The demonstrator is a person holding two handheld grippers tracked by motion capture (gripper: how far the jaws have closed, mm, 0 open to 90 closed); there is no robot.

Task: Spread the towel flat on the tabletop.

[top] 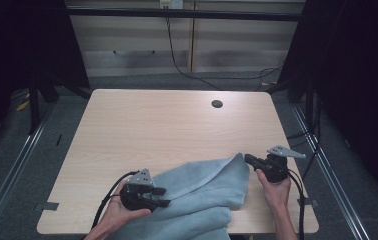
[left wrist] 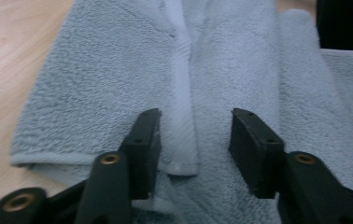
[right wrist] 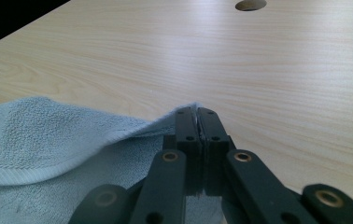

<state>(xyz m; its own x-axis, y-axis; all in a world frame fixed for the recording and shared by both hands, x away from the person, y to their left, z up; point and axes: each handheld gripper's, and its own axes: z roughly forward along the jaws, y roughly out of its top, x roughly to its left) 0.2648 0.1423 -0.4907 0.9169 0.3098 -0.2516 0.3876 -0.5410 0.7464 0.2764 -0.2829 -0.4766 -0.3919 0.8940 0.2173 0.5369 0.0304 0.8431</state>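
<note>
1. The towel (top: 202,192), pale blue-grey terry, is seen bunched at the near edge of the worktop (top: 167,125), between the two hands, with part of it hanging over that edge.
2. One corner of the towel (right wrist: 72,140) is raised off the wood and drawn to a point toward the right.
3. That corner is pinched by the right gripper (right wrist: 197,112); its jaws are pressed together with the hem caught between them.
4. The left gripper (left wrist: 195,135) is held low over the towel's left side with its jaws apart; a folded hem strip (left wrist: 181,116) is seen running between them, but nothing is gripped yet. Whether the jaws touch the cloth cannot be told.
5. In the high view the left gripper (top: 153,196) is seen at the towel's left edge and the right gripper (top: 249,159) just past its lifted tip.
6. The step in hand is judged to be the taking of a second hold, so that the towel can be spread or folded.
7. For the next move, the open jaws would need to be lowered around the hem and closed on one layer only, not on a bunch.
8. Afterwards the two holds would have to be drawn apart evenly; a loose pinch could let the corner slip.
9. The far half of the worktop, with a cable hole (top: 217,104), is available for laying the towel flat.
</note>
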